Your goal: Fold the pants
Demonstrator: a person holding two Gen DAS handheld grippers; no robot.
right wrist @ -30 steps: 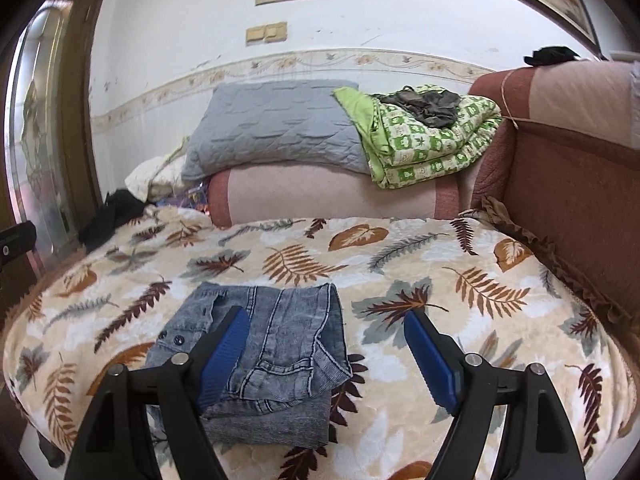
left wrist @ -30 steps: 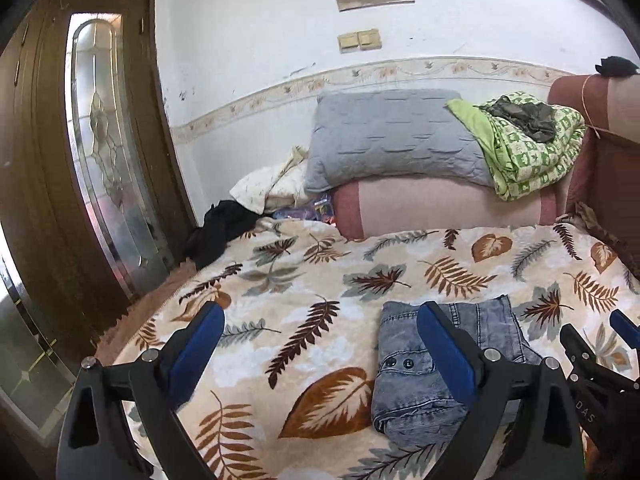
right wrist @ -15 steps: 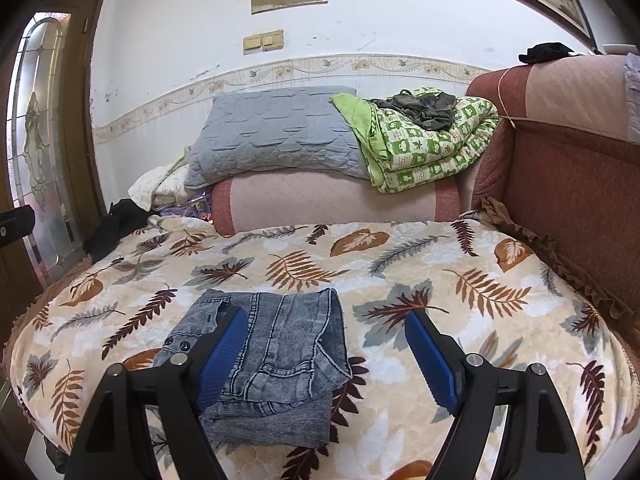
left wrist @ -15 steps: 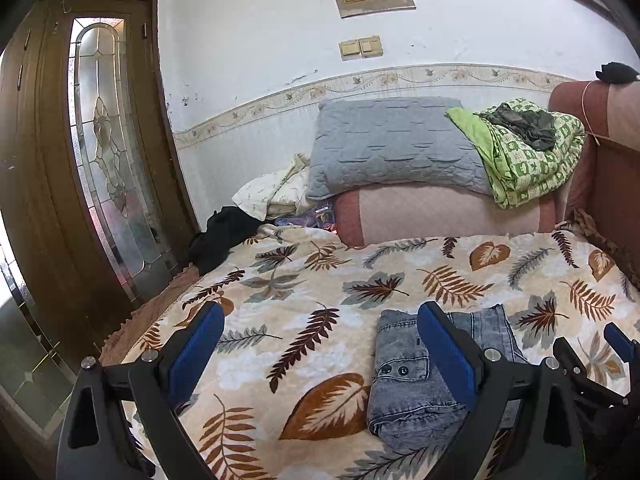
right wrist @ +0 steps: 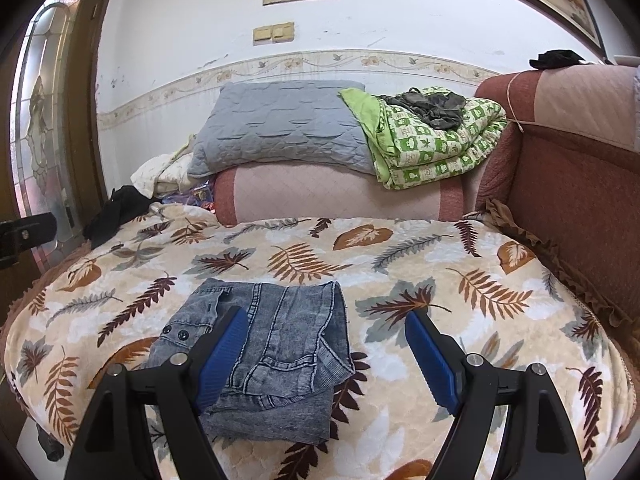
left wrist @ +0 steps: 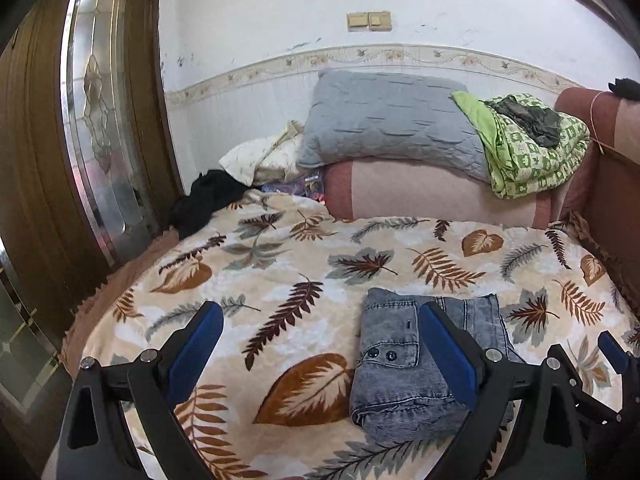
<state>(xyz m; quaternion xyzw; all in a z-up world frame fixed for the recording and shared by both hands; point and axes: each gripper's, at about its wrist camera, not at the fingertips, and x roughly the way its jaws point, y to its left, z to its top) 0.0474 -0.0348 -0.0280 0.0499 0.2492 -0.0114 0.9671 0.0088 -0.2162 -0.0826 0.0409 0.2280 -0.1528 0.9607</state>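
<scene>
the pants [right wrist: 272, 356], grey washed denim, are lying folded into a compact bundle on the leaf-print blanket [right wrist: 420, 264] covering the bed, toward its near edge, with two dark buttons showing on the waistband side. the right gripper [right wrist: 326, 354] is hovering just over them, its jaws standing spread wide with nothing pinched; one blue pad is sitting in front of the denim, the other over bare blanket. the left gripper [left wrist: 320, 346] is hanging beside it, jaws likewise spread and gripping nothing, one pad in front of the bundle's middle. beyond the pants a pink bolster [right wrist: 336, 196] is lying across the bed, with a grey quilted pillow [right wrist: 280, 128] and a green patterned quilt [right wrist: 432, 140] resting on top. a dark garment [left wrist: 204, 200] is lying crumpled by the wooden door [left wrist: 48, 152].
</scene>
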